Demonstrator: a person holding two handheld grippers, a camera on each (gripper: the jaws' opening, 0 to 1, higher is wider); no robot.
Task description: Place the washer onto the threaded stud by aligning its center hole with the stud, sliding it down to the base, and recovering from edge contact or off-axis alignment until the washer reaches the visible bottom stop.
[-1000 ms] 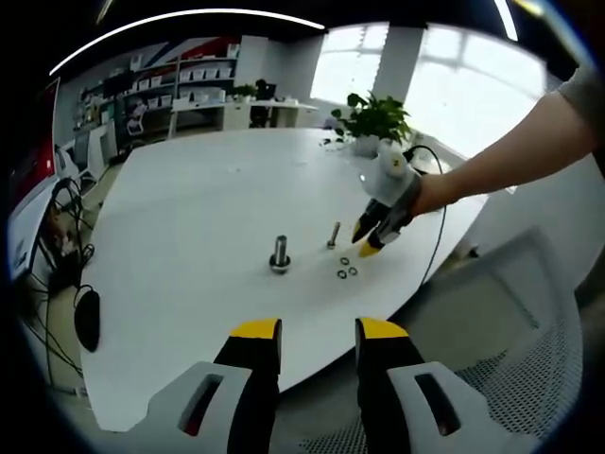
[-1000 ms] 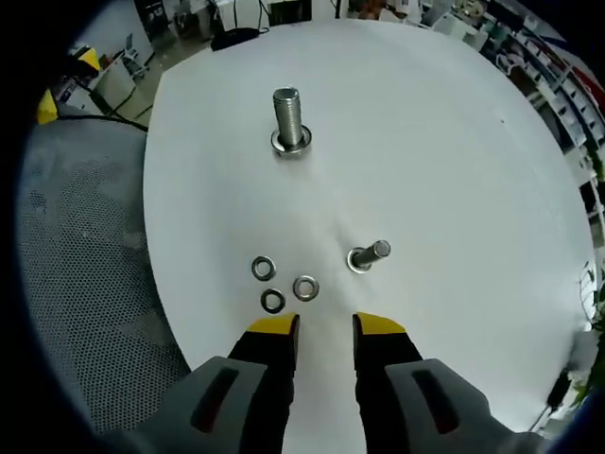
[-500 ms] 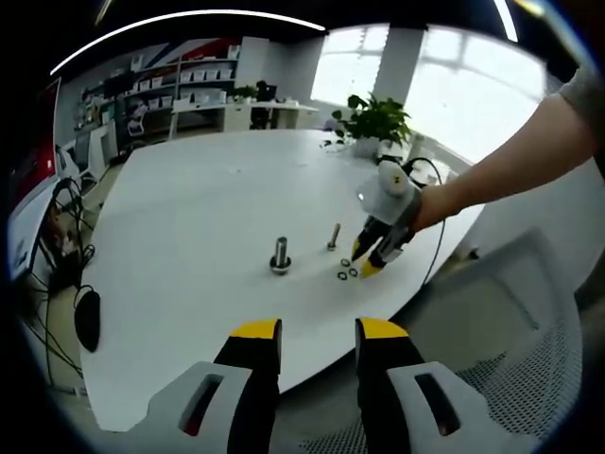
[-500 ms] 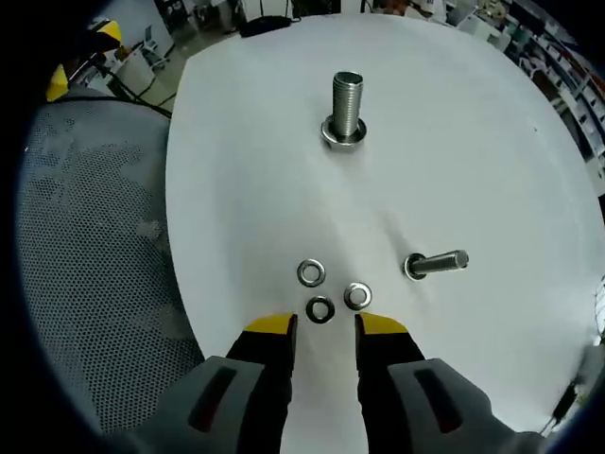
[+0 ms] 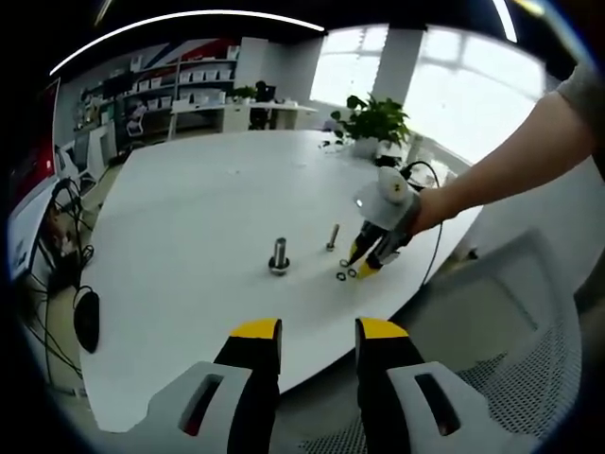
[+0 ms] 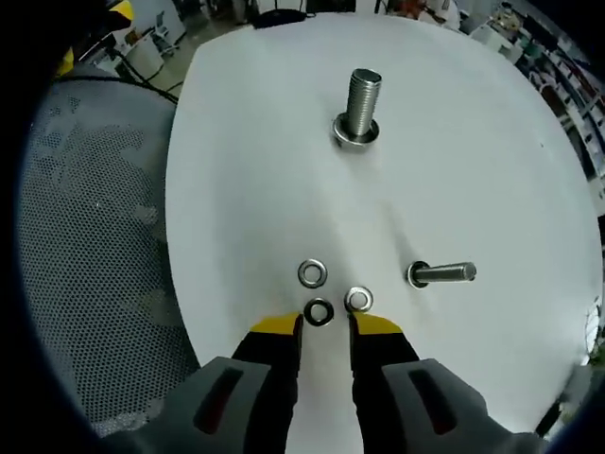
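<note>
My right gripper (image 6: pixel 324 326) holds its yellow-tipped jaws slightly apart, gripping nothing, with a dark washer (image 6: pixel 319 311) lying just beyond the gap. Two more washers (image 6: pixel 313 273) sit beside it. Farther on stand a thin bolt (image 6: pixel 440 274) and the thick threaded stud (image 6: pixel 362 106) (upright on its base). My left gripper (image 5: pixel 317 331) hangs open and empty off the white table (image 5: pixel 189 218). Office shelves (image 5: pixel 203 76) line the room behind.

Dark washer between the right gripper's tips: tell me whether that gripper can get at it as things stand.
Probably yes. The right gripper is open, its tips flanking the dark washer flat on the white table; a silver washer lies close by.
</note>
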